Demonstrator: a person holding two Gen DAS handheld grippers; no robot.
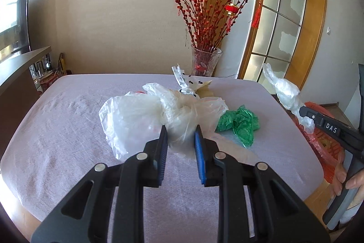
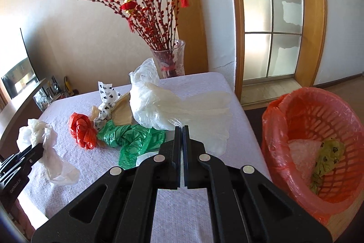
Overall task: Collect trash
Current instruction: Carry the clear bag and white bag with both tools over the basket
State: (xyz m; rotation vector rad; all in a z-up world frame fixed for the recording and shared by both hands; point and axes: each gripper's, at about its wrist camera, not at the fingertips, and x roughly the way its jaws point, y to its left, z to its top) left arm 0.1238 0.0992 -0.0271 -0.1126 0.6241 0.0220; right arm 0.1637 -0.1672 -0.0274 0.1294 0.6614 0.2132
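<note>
The fingers of the right gripper (image 2: 182,129) are clenched on a thin, translucent white plastic bag (image 2: 159,101). Its long axis runs from the fingertips ahead and up, as the left wrist view shows at its right edge. The round red plastic basket lined with a red bag (image 2: 295,106) stands on the floor, to the right of these fingers and lower, beside the desk's edge. That is the relation the next move likely turns on: the bag has to go rightward and down over the rim. The right hand is clearly the nearer of the 2.

The fingers of the left gripper (image 1: 180,136) are grasping a crumpled white plastic bag (image 1: 136,120), which bulges ahead of the tips and to their left and trails onto the pale lilac cloth-covered desk (image 1: 56,129). The basket is on the far side of the right gripper from here.

Counted: 2 white bags, 1 in each gripper. Loose on the desk between the 2 sets of fingers lie 1 crumpled green plastic bag (image 2: 134,136), 1 red plastic bag (image 2: 82,129), 1 knotted white bag with black spots (image 2: 105,101) and 1 tan sheet (image 2: 122,115), whose material I cannot tell. The basket holds 2 items: 1 pale piece and 1 yellow-green spotted bag (image 2: 327,158).
</note>
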